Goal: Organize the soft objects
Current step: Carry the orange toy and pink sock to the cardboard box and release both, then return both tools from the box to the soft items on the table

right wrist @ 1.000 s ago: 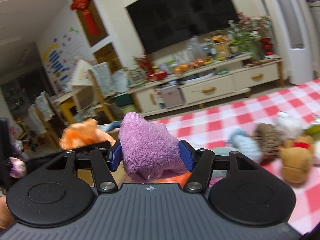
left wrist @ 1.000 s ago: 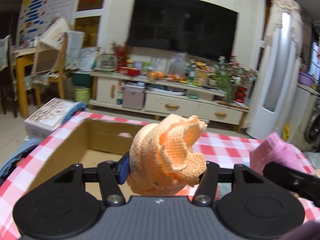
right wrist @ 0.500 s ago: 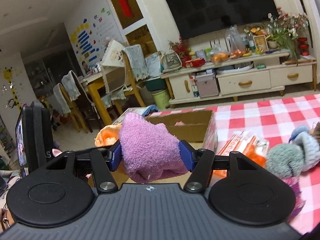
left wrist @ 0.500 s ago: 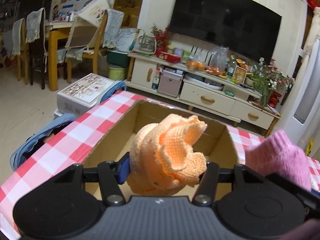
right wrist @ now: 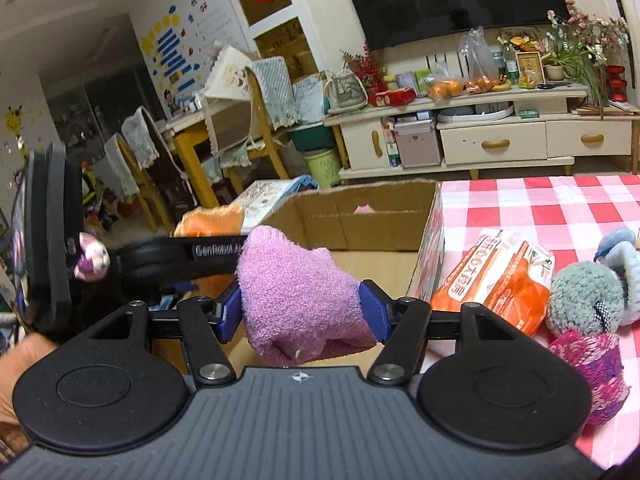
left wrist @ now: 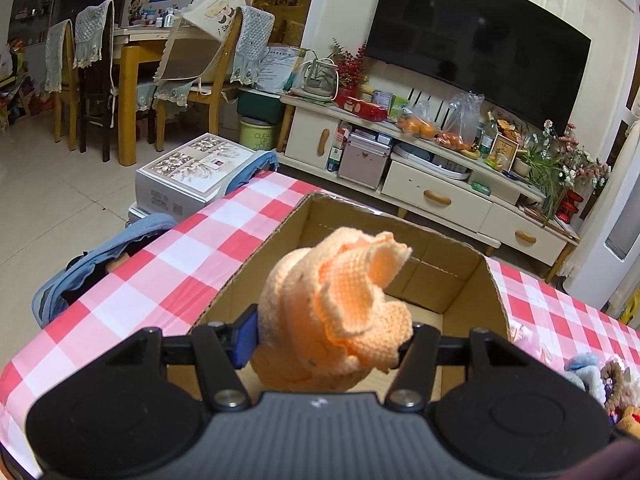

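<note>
The orange crocheted piece point(left wrist: 336, 312) sat bunched between the fingers of the left gripper point(left wrist: 326, 336), pinched at a narrow gap, with the open cardboard box point(left wrist: 452, 280) directly ahead of and below those fingers. The purple fuzzy sock point(right wrist: 300, 300) lay between the blue pads of the right gripper point(right wrist: 302, 314), whose jaws were opening, the sock resting against both pads and not yet fallen; the same box point(right wrist: 380, 216) lay just ahead and beneath it. Judging by this, the step in hand was the drop: both soft things had been carried over the box and the right one was being let go first. The next move would call for the right jaws to part enough for the sock to fall clear inside the walls, then for the left to release likewise. Both grippers pointed forward and somewhat downward, side by side, the left one showing to the left of the right gripper's fingers in the right wrist view. To the right of the right gripper, on the red checked tablecloth point(right wrist: 560, 204), lay an orange packet point(right wrist: 496, 276) and a heap of plush toys point(right wrist: 588, 300), presumably waiting their turn.
</note>
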The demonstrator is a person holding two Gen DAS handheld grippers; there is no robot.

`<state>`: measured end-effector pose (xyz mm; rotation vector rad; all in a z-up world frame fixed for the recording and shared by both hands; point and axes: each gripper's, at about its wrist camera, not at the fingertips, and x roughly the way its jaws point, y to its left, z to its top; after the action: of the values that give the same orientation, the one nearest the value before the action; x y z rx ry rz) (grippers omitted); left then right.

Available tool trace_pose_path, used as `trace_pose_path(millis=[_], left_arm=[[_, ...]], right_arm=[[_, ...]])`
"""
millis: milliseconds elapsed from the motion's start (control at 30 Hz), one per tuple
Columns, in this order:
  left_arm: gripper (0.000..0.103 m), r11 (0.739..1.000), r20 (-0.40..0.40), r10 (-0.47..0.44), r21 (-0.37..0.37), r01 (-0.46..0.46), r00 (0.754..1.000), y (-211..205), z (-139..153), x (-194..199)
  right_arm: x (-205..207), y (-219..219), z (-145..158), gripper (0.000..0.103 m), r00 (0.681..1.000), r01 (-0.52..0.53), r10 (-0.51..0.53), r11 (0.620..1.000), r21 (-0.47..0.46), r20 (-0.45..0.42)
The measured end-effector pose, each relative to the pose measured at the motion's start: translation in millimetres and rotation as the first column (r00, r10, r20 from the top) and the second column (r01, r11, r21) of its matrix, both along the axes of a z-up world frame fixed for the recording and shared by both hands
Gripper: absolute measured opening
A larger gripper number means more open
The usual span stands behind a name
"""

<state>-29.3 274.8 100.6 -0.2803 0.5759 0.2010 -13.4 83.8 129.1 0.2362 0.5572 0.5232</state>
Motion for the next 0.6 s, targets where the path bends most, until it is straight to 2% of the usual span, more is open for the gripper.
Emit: trace_pose_path(millis=[100, 133, 200, 233, 433, 600], left_arm=[[0.059, 1.000, -0.003, -0.016, 0.003, 0.016, 1.000, -1.5, 0.2, 1.4], [0.061, 1.000, -0.003, -0.019, 0.005, 0.019, 1.000, -2.8, 0.5, 2.3], [0.069, 1.000, 0.000, -0.025, 0.017, 0.025, 1.000, -4.7, 1.2, 2.9], [0.076, 0.999, 0.002, -0.027, 0.022, 0.027, 1.000, -6.4, 1.9, 2.6], [0.092, 0.999, 0.038, -0.041, 0.035, 0.040, 0.998, -11.3, 6.3, 0.7], [0.093, 0.997, 0.052, -0.060, 0.051, 0.057, 0.997, -16.1, 8.3, 1.2]], right_arm=[[-2.1, 2.9, 0.2, 0.085, 1.000, -0.016, 0.016, 1.000, -0.013, -0.006], [-3.8, 2.0, 1.5, 0.093, 1.000, -0.022, 0.022, 1.000, -0.016, -0.006], [-6.6, 2.2, 3.3, 0.101, 1.000, -0.021, 0.021, 0.999, -0.031, 0.007], [-7.8, 1.6, 4.5, 0.100, 1.000, -0.018, 0.019, 0.999, -0.039, 0.012], [-14.7, -17.2, 8.3, 0.101, 1.000, 0.020, -0.020, 1.000, -0.010, 0.014], [-20.7, -38.9, 9.5, 0.101, 0.996, 0.089, -0.089, 0.995, 0.036, 0.017]])
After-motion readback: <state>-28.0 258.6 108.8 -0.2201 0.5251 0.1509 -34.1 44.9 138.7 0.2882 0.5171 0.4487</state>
